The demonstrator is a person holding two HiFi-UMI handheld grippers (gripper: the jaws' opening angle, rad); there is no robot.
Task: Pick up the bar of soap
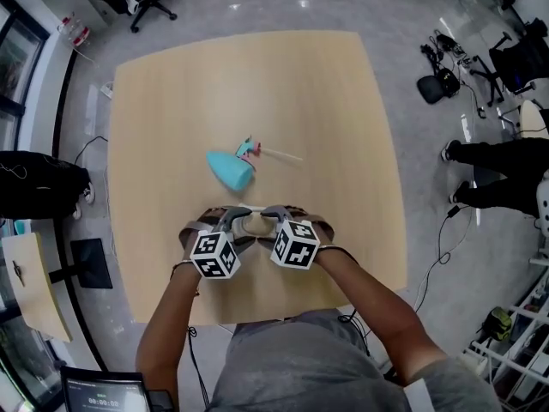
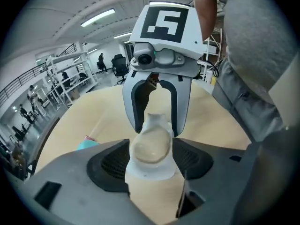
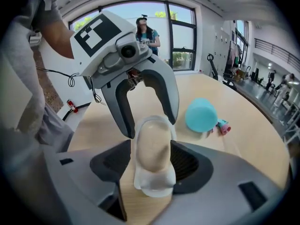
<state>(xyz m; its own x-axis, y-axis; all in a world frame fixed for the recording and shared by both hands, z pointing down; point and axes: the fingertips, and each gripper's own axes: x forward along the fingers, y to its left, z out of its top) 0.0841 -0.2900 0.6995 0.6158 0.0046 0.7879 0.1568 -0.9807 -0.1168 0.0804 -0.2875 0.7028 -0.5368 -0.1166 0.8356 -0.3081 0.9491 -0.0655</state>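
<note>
On the person's side of the teal plastic cup [image 1: 230,169], which is tipped on its side on the pale wooden table [image 1: 343,101], the head view shows the beige oval bar of soap [image 1: 255,224] lying flat in a clear plastic tray, well apart from that cup. The left gripper [image 1: 241,222] and the right gripper [image 1: 268,221] meet over the bar from opposite ends, with their tips close together. A small pink-and-teal item [image 1: 248,149] lies just beyond the teal cup.

Left gripper view: the left gripper [image 2: 150,149] has its jaws spread, one pad along each long flank of the bar of soap [image 2: 150,142]. The pads sit just beside the tray and no squeeze is visible. The bar's long axis runs straight ahead along the jaws, toward the right gripper [image 2: 156,128], which straddles the far end. The teal cup [image 2: 86,145] shows to the left of the bar.

Right gripper view: the arrangement is mirrored. The right gripper [image 3: 151,159] is likewise spread, with the bar of soap [image 3: 152,146] between its pads and the tray resting on the table. The left gripper [image 3: 150,126] straddles the far end. The teal cup [image 3: 201,115] lies beyond the bar, to its right.

Judgement: neither gripper is nearer, since each brackets its own end. The coming move calls for closing across the bar's short width, then lifting it level.
</note>
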